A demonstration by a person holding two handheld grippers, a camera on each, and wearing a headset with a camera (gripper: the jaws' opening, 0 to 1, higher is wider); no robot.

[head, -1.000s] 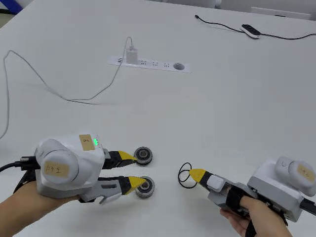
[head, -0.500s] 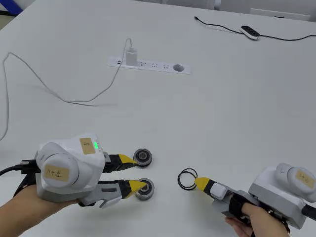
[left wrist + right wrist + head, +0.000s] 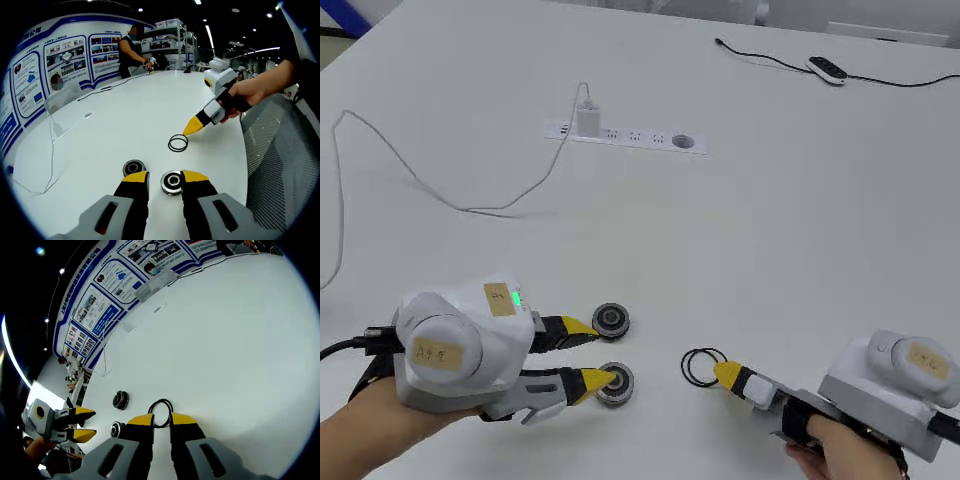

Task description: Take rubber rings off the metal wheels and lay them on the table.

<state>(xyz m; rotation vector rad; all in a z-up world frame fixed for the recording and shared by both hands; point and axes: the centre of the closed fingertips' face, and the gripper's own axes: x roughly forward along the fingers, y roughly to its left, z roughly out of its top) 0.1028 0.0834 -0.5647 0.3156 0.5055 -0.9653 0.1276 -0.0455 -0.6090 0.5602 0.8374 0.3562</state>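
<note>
At the left, the left gripper (image 3: 602, 353) has hardly shifted over the last second. Its fingers stand apart with nothing clamped, and in the left gripper view the near wheel (image 3: 173, 182) sits just ahead of the gap between the tips. In the head view the lower tip reaches that near wheel (image 3: 616, 383), though I cannot tell whether it touches. The far wheel (image 3: 611, 320) lies just beyond the upper tip, apart from it. Both wheels show dark outer bands, which I take to be rings not yet removed.

Further right, the rubber ring (image 3: 701, 366) lies flat on the white counter (image 3: 770, 230); it looks like 2 loops overlapping. This is where the change is: 1 second ago the right gripper's yellow tip sat on the ring, and now the right gripper (image 3: 725, 373) has drawn back, so the tip is just beside the ring's right edge. I read that as a ring delivered, leaving the wheels to strip. In the right gripper view the fingers (image 3: 141, 420) are narrowly apart and empty, with the ring (image 3: 161, 410) just ahead.
</note>
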